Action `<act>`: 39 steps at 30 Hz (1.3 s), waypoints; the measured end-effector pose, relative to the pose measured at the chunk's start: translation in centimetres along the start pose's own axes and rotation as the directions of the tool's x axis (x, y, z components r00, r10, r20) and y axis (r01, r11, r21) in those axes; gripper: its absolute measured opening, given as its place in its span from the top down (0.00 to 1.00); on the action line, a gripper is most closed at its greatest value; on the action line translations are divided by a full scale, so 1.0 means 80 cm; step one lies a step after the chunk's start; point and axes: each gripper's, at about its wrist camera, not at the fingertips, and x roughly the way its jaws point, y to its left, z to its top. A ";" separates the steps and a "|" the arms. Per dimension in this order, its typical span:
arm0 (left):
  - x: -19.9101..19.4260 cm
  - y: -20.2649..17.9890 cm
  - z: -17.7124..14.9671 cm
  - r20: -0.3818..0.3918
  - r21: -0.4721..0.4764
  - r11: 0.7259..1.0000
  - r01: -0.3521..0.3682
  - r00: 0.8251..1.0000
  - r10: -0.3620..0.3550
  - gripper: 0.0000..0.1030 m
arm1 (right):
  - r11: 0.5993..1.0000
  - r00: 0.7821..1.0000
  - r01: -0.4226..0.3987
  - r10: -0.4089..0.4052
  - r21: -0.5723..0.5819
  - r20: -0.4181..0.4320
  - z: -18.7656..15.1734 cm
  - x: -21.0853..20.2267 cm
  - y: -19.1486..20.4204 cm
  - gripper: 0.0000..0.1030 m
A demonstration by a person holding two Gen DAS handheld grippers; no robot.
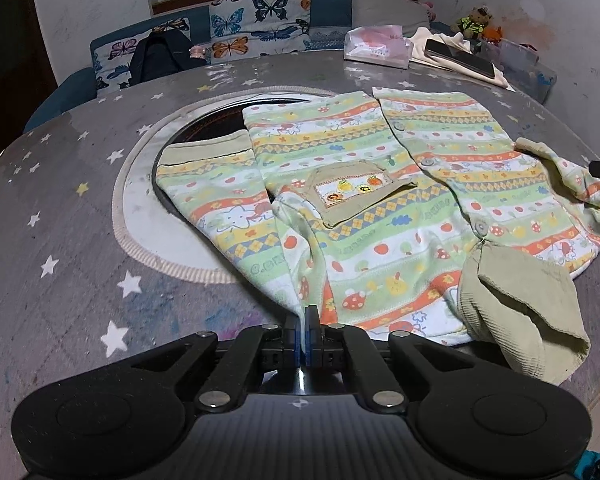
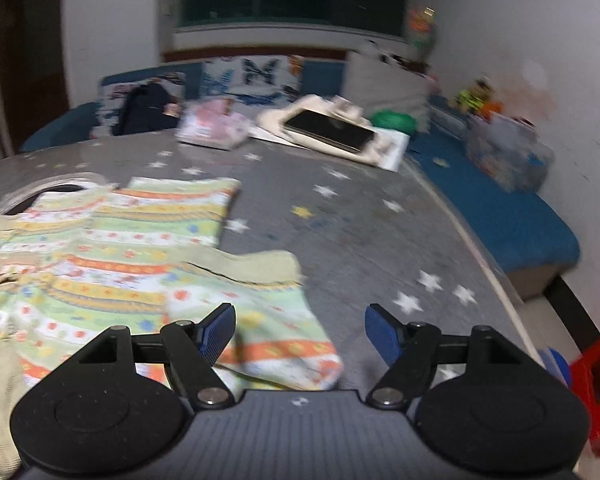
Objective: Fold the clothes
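One tool (image 1: 305, 322) pinches the shirt (image 1: 380, 200) hem

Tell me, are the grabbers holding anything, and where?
The left gripper pinches the striped shirt at its near edge. The right gripper is open, holding nothing.

Round table (image 1: 60, 200), grey cloth with white and yellow stars, circular cut-out at centre. Far edge: pink tissue pack (image 1: 376, 46); dark phone (image 1: 458, 58) lying on cream fabric (image 1: 428, 38). Behind: blue bench (image 2: 500, 208), butterfly-print cushion (image 1: 260, 20), dark bag (image 1: 160, 56), teddy bear (image 1: 474, 20), clear plastic box (image 1: 528, 68).
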 end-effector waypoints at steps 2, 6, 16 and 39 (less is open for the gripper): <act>-0.001 0.003 -0.001 -0.004 -0.010 1.000 0.001 1.000 -0.001 0.98 | 0.999 0.999 -0.042 0.042 -0.031 0.007 0.003 -0.002 0.015 0.28; -0.001 0.003 0.002 -0.015 -0.022 1.000 0.007 1.000 -0.007 0.96 | 0.986 0.992 -0.128 0.130 -0.107 0.008 0.008 0.001 0.052 0.25; -0.025 0.017 0.015 0.023 -0.024 0.999 -0.026 0.999 0.027 0.67 | 0.936 0.974 -0.220 0.224 -0.274 -0.017 -0.006 0.012 0.119 0.20; 0.100 0.029 0.116 0.000 -0.024 0.995 -0.097 0.995 0.097 0.56 | 0.929 0.962 -0.274 0.265 -0.250 -0.069 -0.020 0.053 0.133 0.06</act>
